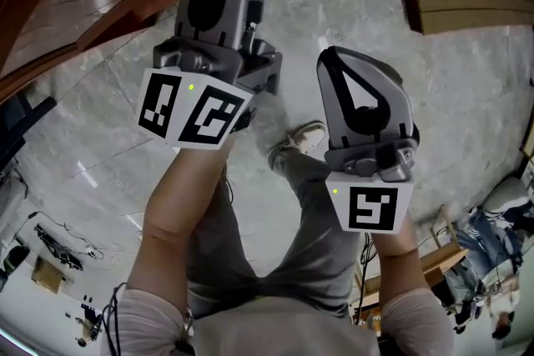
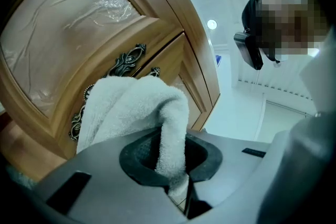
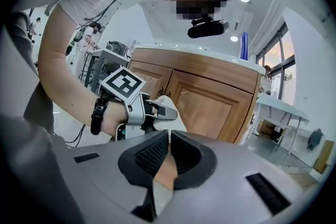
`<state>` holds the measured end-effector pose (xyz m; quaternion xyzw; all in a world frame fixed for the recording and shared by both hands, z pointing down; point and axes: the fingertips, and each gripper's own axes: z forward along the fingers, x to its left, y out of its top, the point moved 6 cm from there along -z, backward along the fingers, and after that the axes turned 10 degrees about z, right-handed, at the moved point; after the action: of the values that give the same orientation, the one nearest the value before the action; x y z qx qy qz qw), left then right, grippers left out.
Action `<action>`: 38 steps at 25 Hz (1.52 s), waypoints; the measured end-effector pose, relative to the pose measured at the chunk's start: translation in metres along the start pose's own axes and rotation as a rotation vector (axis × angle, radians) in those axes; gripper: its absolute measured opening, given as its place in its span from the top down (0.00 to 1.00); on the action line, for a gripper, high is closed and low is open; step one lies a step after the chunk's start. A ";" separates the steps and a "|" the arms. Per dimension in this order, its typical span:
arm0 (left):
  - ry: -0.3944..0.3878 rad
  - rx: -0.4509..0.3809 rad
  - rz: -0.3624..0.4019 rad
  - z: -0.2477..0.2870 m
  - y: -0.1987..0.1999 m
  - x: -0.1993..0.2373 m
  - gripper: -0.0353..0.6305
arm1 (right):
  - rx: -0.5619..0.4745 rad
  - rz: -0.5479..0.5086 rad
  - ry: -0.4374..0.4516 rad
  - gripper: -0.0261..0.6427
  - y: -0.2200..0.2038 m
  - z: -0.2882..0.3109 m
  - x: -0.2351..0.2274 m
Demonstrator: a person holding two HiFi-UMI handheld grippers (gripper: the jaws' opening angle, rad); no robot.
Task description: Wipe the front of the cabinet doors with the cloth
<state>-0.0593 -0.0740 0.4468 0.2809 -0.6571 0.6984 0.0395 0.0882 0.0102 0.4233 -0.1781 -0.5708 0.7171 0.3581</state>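
While the left gripper (image 2: 173, 165) clamps the cloth (image 2: 126, 107) at the cabinet door (image 2: 79, 23) beside its ornate handle (image 2: 123, 63), the right gripper (image 3: 169, 152) hangs closed and empty. Wiping is probably under way, but how much is done cannot be told.

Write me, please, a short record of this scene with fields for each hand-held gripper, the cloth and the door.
Left hand-held gripper: shut on the cloth
Cloth: white, bunched, up against the door
Door: wooden, raised panel, ornate metal handle partly behind the cloth
Right hand-held gripper: shut, empty, held apart from the door
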 end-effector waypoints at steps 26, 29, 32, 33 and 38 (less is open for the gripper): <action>-0.040 0.031 0.048 0.061 -0.031 -0.024 0.86 | 0.024 0.065 -0.110 0.90 -0.040 -0.033 -0.050; -0.047 0.035 0.056 0.069 -0.033 -0.028 0.86 | 0.031 0.066 -0.114 0.90 -0.043 -0.037 -0.057; -0.057 0.039 0.071 0.076 -0.037 -0.035 0.86 | 0.036 0.065 -0.121 0.90 -0.046 -0.042 -0.065; -0.061 0.041 0.073 0.079 -0.039 -0.037 0.86 | 0.038 0.067 -0.126 0.90 -0.046 -0.042 -0.067; -0.088 0.057 0.087 0.095 -0.045 -0.048 0.86 | 0.058 0.088 -0.156 0.90 -0.047 -0.052 -0.079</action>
<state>0.0326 -0.1422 0.4638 0.2835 -0.6494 0.7051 -0.0277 0.1910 -0.0058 0.4411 -0.1363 -0.5675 0.7601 0.2858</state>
